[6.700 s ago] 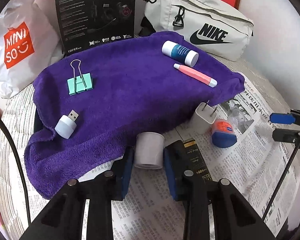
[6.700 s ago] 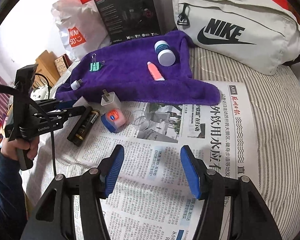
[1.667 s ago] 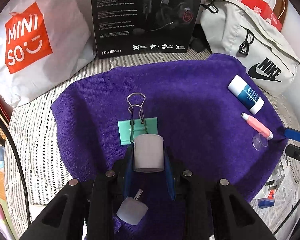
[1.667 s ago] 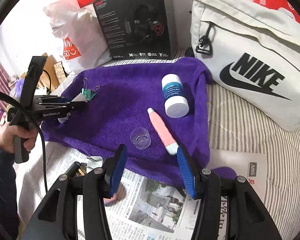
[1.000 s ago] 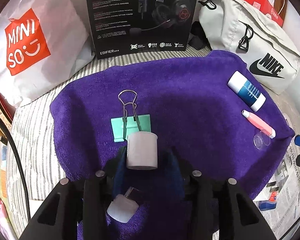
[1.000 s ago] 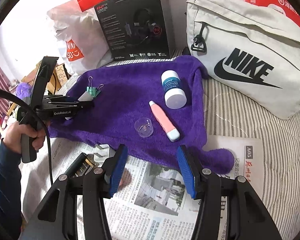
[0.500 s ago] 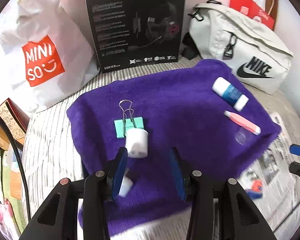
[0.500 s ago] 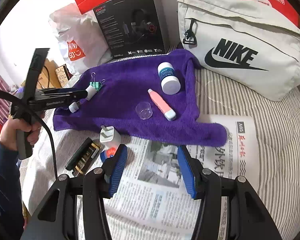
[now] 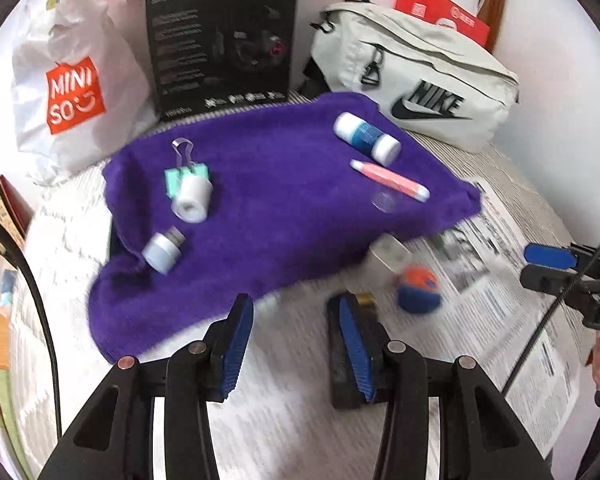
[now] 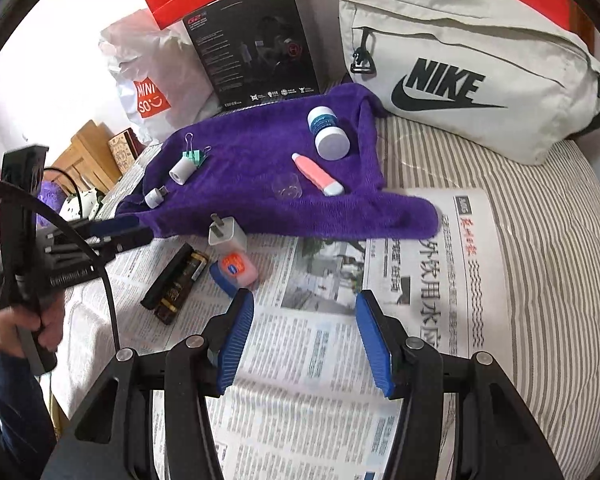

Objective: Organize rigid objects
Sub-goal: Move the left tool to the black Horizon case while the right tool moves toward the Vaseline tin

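Softly fuzzy purple towel (image 9: pixel 284 208), white cylinder (image 9: pixel 191 198) lying sideways, left gripper (image 9: pixel 296 344) and right gripper (image 10: pixel 305 340) apart, empty.

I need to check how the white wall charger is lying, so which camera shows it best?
The right wrist view: the white wall charger is sharp there, lying on the newspaper at the purple towel's edge, prongs toward the towel. In the left wrist view it is a motion-blurred white block, prongs indistinct.

Right hand-held gripper (image 10: pixel 305 332) empty, jaws apart over newspaper (image 10: pixel 416 280); white roll (image 10: pixel 181 171) touching green clip (image 10: pixel 194 157), purple towel (image 10: pixel 260 184)
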Motion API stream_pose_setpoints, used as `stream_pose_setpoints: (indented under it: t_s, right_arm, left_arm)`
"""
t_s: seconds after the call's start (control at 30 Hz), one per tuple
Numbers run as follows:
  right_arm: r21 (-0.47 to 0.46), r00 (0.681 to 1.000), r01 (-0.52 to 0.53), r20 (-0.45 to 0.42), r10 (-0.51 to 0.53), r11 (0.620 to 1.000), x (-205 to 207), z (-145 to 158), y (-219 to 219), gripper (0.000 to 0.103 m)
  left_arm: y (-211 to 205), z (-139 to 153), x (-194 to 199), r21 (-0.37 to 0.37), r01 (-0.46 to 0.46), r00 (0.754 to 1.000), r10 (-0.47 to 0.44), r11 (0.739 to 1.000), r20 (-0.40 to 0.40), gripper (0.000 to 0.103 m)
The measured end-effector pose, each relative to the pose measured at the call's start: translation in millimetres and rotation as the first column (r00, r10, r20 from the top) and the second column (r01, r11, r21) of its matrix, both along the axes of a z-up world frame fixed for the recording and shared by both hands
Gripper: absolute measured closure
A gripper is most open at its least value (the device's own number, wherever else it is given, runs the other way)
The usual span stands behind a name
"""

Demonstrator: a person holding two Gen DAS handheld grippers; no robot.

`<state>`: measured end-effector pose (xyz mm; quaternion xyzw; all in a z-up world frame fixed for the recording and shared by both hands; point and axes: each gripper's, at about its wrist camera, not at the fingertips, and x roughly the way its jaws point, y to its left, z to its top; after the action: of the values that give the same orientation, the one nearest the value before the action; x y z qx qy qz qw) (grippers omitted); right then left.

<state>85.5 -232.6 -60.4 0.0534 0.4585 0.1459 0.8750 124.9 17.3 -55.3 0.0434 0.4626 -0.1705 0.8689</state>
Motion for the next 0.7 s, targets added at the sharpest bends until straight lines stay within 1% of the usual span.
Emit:
stream_pose_setpoints:
  t_s: [0.2, 0.33, 0.43, 0.5, 0.6, 0.63, 0.7]
  right_arm:
    - [0.011, 0.998, 0.053, -0.026, -0.053, 0.999, -12.8, -8.0, -5.4, 0.050]
    - [0.040, 0.998, 0.065, -0.023, -0.064, 0.997, -15.1, -3.4, -7.0, 0.050]
    - [0.006, 0.997, 0.071, -0.012, -0.071, 0.997, -14.3, 3.7, -3.2, 0.050]
    - [0.000, 0.997, 0.078, 0.004, -0.078, 0.997, -13.3, 10.3, -1.5, 0.050]
    - [0.040, 0.995, 0.095, 0.029, -0.096, 0.995, -12.5, 19.8, -0.8, 0.047]
    - [0.059, 0.994, 0.100, 0.046, -0.102, 0.993, -13.8, 21.8, 0.0, 0.043]
    - [0.083, 0.993, 0.097, 0.060, -0.102, 0.992, -17.4, 22.9, 1.9, 0.042]
  left_arm:
    - [-10.3, -9.3, -11.9, -0.016, 0.021, 1.000, -0.021, 1.000, -0.022, 0.060]
    - [-16.6, -21.2, -14.7, 0.030, 0.026, 0.999, -0.025, 0.999, -0.042, 0.060]
    - [-13.3, -26.3, -14.2, 0.051, 0.004, 0.999, -0.001, 0.999, -0.046, 0.060]
    - [-8.2, -28.0, -13.6, 0.046, -0.014, 0.999, 0.016, 0.999, -0.049, 0.060]
    - [-4.8, -31.7, -13.4, 0.052, -0.023, 0.998, 0.026, 0.998, -0.058, 0.060]
    - [-5.4, -32.7, -13.8, 0.051, -0.013, 0.998, 0.016, 0.999, -0.057, 0.060]
    - [-7.7, -35.3, -14.4, 0.050, 0.007, 0.998, -0.004, 0.999, -0.059, 0.060]
